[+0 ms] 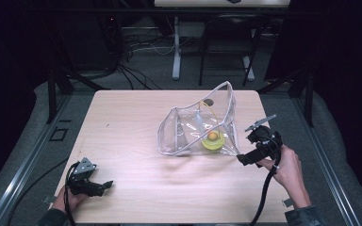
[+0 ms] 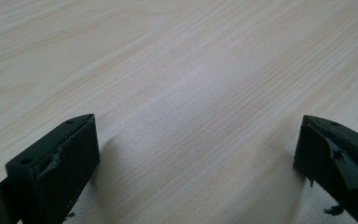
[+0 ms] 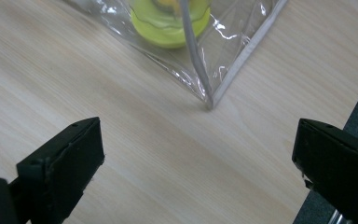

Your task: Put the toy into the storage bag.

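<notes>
A clear plastic zip bag (image 1: 195, 127) stands open on the wooden table (image 1: 122, 122), right of centre. Inside it lies a yellow-green round object (image 1: 213, 141) with a small orange ball (image 1: 212, 135) on top. My right gripper (image 1: 246, 151) is open just off the bag's near right corner (image 3: 209, 103), its jaws wide apart with bare table between them. In the right gripper view the yellow-green object (image 3: 170, 23) shows through the plastic. Down at the table's near left corner, my left gripper (image 1: 104, 186) is open too, low over bare wood (image 2: 191, 102).
The table's right edge (image 3: 354, 116) runs close beside my right gripper. Beyond the far edge stand table legs and a tangle of cables (image 1: 136, 52) on the floor. A metal rail (image 1: 23, 160) runs along the left side.
</notes>
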A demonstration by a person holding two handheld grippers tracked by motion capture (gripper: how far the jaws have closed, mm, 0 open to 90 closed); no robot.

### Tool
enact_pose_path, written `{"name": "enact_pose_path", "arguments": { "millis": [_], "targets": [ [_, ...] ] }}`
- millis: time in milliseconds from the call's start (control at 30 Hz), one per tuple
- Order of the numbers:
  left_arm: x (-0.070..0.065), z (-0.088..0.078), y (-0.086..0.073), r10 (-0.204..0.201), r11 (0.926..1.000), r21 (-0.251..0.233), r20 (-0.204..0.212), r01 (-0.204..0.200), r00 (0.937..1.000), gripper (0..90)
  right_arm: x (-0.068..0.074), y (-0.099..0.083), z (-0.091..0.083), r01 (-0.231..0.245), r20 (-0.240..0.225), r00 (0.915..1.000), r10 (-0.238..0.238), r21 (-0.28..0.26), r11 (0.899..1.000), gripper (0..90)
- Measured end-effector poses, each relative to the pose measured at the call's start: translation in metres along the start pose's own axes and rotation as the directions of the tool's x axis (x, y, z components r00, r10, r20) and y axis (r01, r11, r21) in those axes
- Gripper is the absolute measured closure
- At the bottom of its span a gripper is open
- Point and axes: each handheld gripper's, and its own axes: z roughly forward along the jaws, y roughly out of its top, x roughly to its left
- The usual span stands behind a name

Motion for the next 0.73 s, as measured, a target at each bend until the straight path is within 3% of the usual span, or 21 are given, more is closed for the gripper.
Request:
{"name": "enact_pose_path", "arguments": {
  "millis": [167,267,367,467,600,733],
  "targets": [
    [0.000,0.000,0.000,0.000,1.0000,0.003,0.005,0.000,1.0000,0.0,0.002,-0.020,0.012,-0.011,0.007,0.9999,0.011,0.013,1.000,2.2],
    [0.000,0.000,0.000,-0.002,1.0000,0.000,0.005,0.002,1.0000,0.0,0.002,-0.030,0.022,-0.016,-0.006,0.9998,0.017,0.036,0.999,1.6],
    [0.000,0.000,0.000,0.000,1.0000,0.003,0.006,0.000,1.0000,0.0,0.002,-0.037,0.029,-0.039,-0.026,0.9989,0.040,0.025,0.999,1.7],
    [0.000,0.000,0.000,-0.001,1.0000,0.002,0.006,0.001,1.0000,0.0,0.003,-0.042,0.038,-0.023,-0.021,0.9995,0.024,0.060,0.998,0.7],
    [0.000,0.000,0.000,0.000,1.0000,0.002,0.008,0.000,1.0000,0.0,0.002,-0.050,0.045,-0.026,-0.031,0.9991,0.028,0.066,0.997,0.5],
    [0.000,0.000,0.000,0.002,1.0000,0.002,0.010,-0.003,0.9999,0.0,-0.003,-0.056,0.049,-0.050,-0.040,0.9978,0.052,0.071,0.996,0.4]
  ]
}}
